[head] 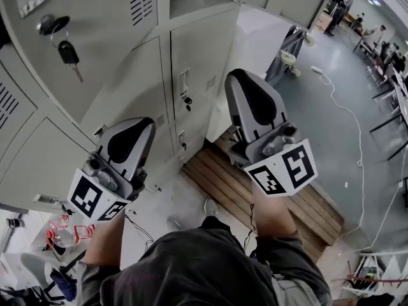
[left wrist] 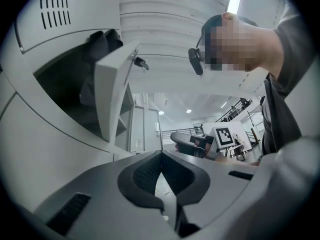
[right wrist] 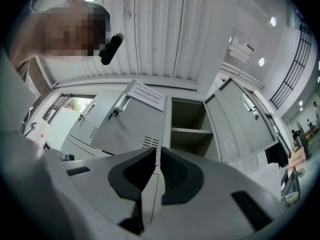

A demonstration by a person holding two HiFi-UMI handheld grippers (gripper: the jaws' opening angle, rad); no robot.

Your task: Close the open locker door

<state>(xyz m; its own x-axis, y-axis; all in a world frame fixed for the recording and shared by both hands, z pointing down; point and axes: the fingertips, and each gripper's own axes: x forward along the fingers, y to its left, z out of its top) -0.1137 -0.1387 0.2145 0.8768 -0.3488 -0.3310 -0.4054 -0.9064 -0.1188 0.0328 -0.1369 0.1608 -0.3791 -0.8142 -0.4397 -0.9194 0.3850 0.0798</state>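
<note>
The left gripper point(left wrist: 161, 159) is closed, its pads meeting at the tip with nothing between them. The right gripper point(right wrist: 157, 151) is all but closed, a thin slit between its pads, and empty. Both are held up in front of the grey lockers point(right wrist: 132, 121), touching none of them. The door point(right wrist: 245, 121) stands swung wide at the right edge of its locker, baring a shelf point(right wrist: 189, 130) inside.

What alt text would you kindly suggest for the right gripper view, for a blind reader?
The right gripper, jaws together and empty, faces a bank of grey lockers. One locker stands open, showing a shelf, its door swung out to the right.
</note>
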